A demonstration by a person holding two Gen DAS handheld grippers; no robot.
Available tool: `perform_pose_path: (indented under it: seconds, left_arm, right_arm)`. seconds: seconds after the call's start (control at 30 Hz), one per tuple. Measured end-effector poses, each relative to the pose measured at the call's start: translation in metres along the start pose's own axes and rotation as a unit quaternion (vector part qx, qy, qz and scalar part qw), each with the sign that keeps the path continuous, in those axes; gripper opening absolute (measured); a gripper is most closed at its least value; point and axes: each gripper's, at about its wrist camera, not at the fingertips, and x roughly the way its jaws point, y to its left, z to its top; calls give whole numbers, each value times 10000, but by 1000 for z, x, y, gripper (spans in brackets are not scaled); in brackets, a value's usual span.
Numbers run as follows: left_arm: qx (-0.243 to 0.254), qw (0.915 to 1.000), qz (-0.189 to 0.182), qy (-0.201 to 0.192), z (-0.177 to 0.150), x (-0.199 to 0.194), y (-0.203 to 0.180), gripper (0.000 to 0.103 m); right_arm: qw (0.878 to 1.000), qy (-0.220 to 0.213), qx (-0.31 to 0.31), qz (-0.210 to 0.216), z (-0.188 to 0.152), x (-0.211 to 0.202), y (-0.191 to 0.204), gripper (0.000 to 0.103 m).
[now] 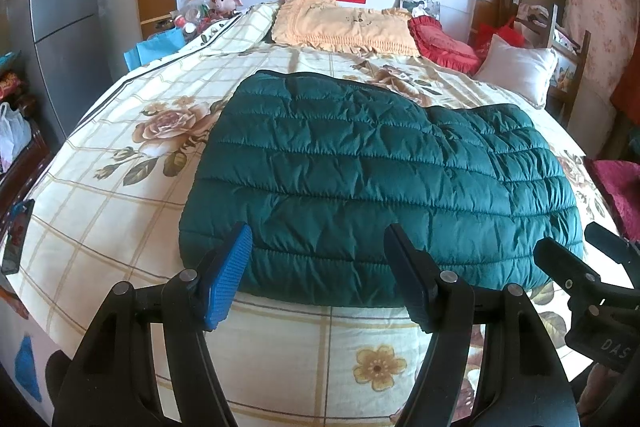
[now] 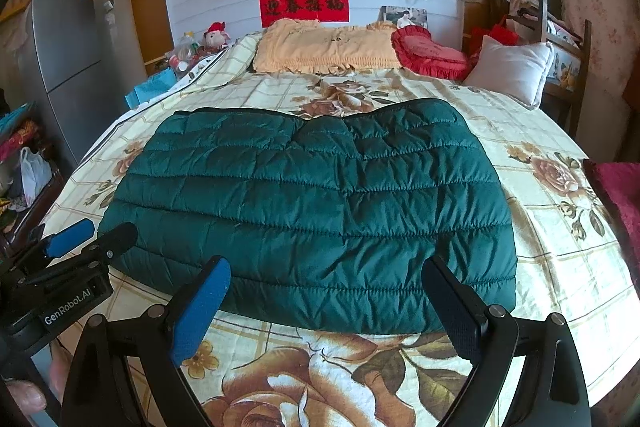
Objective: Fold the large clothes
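A dark green quilted jacket lies flat on the floral bedspread, folded into a wide rectangle. My left gripper hovers open just above the jacket's near edge, nothing between its blue pads. My right gripper is open too, over the same near edge further right. In the left wrist view the right gripper shows at the right border. The left gripper appears at the left side of the right wrist view.
Pillows crowd the head of the bed: a yellow frilled one, a red one, a white one. A grey fridge stands left, a wooden chair right. A phone lies at the bed's left edge.
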Motion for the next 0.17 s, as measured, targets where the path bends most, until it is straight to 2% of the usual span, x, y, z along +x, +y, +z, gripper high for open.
perform_pose_path:
  seconds: [0.17]
  left_arm:
    - [-15, 10000, 19, -58, 0, 5, 5, 69]
  right_arm:
    - [10000, 58, 68, 17, -1, 5, -6, 95]
